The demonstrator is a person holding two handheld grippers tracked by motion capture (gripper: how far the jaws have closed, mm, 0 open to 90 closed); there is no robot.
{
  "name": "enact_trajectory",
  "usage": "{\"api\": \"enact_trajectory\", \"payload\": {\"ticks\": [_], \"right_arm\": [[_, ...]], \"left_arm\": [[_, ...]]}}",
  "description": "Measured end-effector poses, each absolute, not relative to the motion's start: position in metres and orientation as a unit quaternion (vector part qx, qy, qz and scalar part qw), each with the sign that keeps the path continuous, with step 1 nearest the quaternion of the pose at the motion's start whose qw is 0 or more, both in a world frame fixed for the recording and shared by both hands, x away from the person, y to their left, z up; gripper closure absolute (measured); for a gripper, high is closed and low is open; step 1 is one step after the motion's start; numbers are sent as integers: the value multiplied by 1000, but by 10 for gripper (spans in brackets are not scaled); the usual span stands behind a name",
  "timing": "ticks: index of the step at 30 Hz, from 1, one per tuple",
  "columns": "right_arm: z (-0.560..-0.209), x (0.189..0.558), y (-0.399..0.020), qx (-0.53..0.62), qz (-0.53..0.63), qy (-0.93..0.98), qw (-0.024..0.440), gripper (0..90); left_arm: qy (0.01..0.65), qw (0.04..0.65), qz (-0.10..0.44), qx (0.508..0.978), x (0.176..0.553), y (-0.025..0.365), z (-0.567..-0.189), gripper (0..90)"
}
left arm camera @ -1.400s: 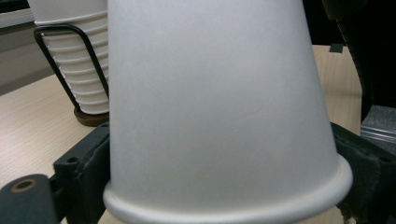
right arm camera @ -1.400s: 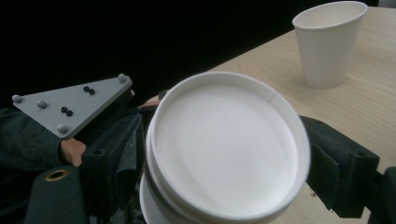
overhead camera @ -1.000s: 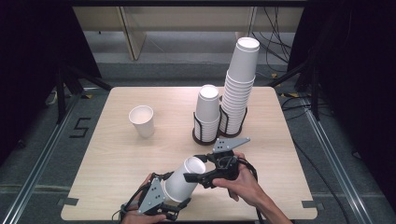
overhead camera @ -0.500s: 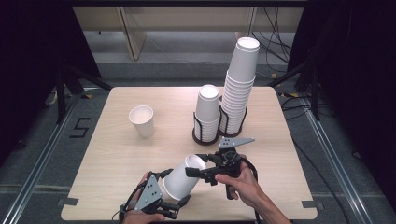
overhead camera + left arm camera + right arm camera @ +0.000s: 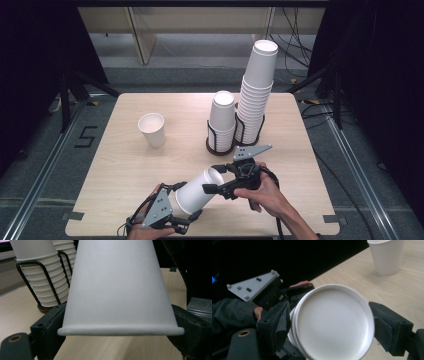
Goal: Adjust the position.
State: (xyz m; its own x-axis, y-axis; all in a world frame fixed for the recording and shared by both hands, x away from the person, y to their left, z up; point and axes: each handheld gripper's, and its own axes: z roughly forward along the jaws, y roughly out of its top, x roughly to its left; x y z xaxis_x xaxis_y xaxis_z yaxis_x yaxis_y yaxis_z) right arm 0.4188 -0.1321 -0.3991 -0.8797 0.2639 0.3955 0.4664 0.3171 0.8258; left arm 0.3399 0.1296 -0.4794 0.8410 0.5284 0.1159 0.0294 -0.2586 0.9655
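Nested cups (image 5: 197,196) held tilted above table's (image 5: 125,165) near edge, L gripper (image 5: 175,215) clamped at rim end. R gripper (image 5: 212,189) jaws straddling base end, prob. to peel one off; actual contact unclear. Lone cup (image 5: 151,129) upright, far-left.

Both hand-held grippers (image 5: 187,210) (image 5: 212,187) low, converging

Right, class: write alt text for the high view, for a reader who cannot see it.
Two hand-held tongs, left and right, hold a white paper cup on its side above a wooden table. Behind stand one upright cup and two racked cup stacks.
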Motion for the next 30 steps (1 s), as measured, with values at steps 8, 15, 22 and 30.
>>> {"api": "enact_trajectory", "payload": {"ticks": [8, 15, 22, 30], "right_arm": [[-398, 419, -134, -206, -518, -826, 84, 172], [-396, 419, -137, -187, -496, -845, 70, 159], [-392, 412, -134, -143, -444, -885, 23, 163], [-397, 400, -121, -74, -380, -922, -2, 173]], "left_arm": [[173, 571, 206, 776, 339, 129, -479, 107], [169, 557, 190, 791, 341, 130, -478, 110], [159, 515, 162, 827, 342, 130, -480, 111], [139, 475, 131, 859, 341, 124, -485, 111]]}}
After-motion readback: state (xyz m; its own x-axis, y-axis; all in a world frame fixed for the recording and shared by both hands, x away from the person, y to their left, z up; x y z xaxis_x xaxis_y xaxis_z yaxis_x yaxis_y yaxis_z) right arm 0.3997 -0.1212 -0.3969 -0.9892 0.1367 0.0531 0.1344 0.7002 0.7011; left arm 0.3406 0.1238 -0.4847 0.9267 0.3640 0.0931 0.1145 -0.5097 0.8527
